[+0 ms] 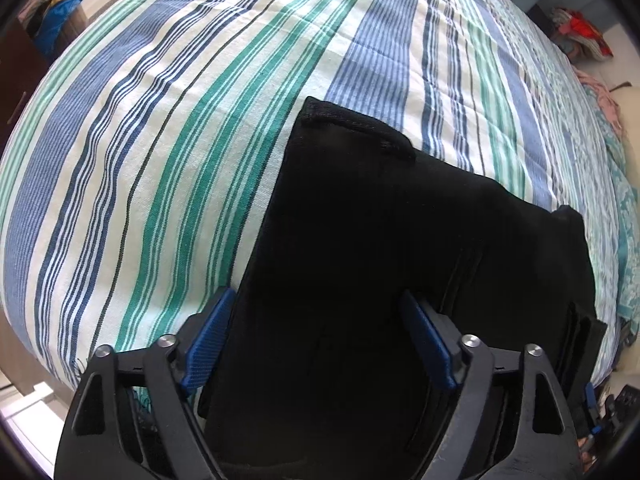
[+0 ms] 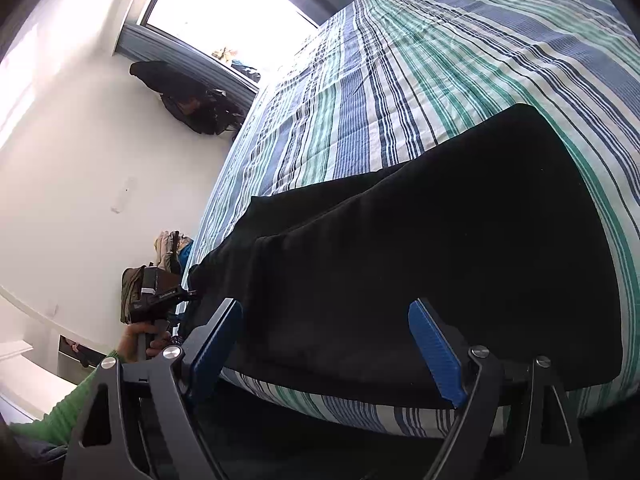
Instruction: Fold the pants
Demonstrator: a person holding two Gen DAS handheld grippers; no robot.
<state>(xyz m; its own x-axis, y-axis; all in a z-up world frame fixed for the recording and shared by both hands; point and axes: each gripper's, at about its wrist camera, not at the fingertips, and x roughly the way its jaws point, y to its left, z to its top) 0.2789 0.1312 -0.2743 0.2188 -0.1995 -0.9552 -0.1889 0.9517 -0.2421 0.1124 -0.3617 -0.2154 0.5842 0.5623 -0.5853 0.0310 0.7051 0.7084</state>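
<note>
Black pants [image 1: 400,240] lie folded in flat layers on a striped bedspread [image 1: 200,120] near the bed's front edge. My left gripper [image 1: 320,336] is open, its blue pads spread over the near end of the pants, holding nothing. In the right wrist view the same pants [image 2: 440,240] lie along the bed edge. My right gripper [image 2: 326,344] is open and empty just above their near edge. The left gripper's body [image 2: 156,300] shows at the left, held by a hand in a green sleeve.
The bedspread [image 2: 440,60] covers the whole bed. A window [image 2: 240,4] and a dark bag [image 2: 188,100] are by the white wall. Clothes [image 1: 580,32] are piled beyond the far right of the bed. A dark cabinet [image 1: 24,52] stands at the left.
</note>
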